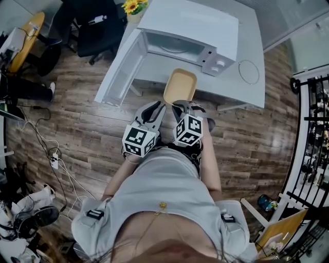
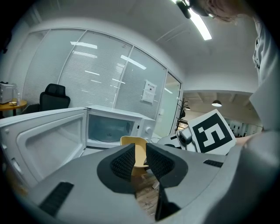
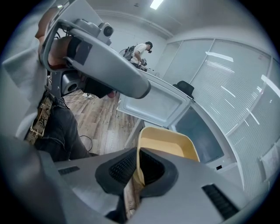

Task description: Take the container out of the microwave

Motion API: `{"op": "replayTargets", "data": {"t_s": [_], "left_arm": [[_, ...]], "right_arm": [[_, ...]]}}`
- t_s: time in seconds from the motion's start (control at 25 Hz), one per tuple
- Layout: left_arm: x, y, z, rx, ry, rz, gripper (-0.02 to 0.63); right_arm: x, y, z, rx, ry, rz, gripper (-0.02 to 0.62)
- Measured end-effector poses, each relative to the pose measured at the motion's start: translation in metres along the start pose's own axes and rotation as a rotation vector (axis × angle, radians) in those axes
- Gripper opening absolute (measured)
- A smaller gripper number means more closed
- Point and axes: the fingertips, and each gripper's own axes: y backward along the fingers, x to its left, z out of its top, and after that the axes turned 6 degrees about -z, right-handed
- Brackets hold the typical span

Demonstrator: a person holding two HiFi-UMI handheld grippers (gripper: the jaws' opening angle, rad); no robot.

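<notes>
The yellow container (image 1: pixel 180 86) hangs outside the white microwave (image 1: pixel 190 31), just in front of its open cavity and over the table's front edge. My right gripper (image 1: pixel 181 105) is shut on the container's near rim; in the right gripper view the rim (image 3: pixel 168 146) sits pinched between the pads (image 3: pixel 138 168). My left gripper (image 1: pixel 157 110) hovers close on the left, open by a narrow gap with nothing in it. In the left gripper view the container (image 2: pixel 133 143) shows beyond its jaws (image 2: pixel 140 162). The microwave door (image 1: pixel 121 69) stands swung open to the left.
The white table (image 1: pixel 252 56) carries the microwave and a sunflower vase (image 1: pixel 134 6). A black office chair (image 1: pixel 97 31) stands behind at the left. Cables and a power strip (image 1: pixel 54 159) lie on the wooden floor. A black railing (image 1: pixel 313 128) runs along the right.
</notes>
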Motion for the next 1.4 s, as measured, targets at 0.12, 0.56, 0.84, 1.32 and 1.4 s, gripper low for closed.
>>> {"op": "replayTargets", "data": {"t_s": [0.12,0.56,0.84,1.32,1.4], "left_arm": [[-0.011,0.000,-0.003,0.004,-0.005,0.001,0.080],[-0.036,0.000,-0.008,-0.004,-0.008,0.021,0.080],[-0.049,0.004,-0.015,0.003,-0.012,0.024,0.080],[-0.051,0.015,-0.025,0.020,0.003,0.030,0.080],[-0.050,0.015,-0.025,0.021,0.003,0.029,0.080]], "right_arm": [[0.004,0.008,-0.005,-0.001,0.009,0.000,0.031],[0.019,0.029,-0.022,-0.012,0.022,0.009,0.031],[0.027,0.037,-0.023,-0.020,0.037,0.018,0.031],[0.041,0.038,-0.020,-0.017,0.043,0.043,0.031],[0.041,0.038,-0.019,-0.019,0.039,0.043,0.031]]}}
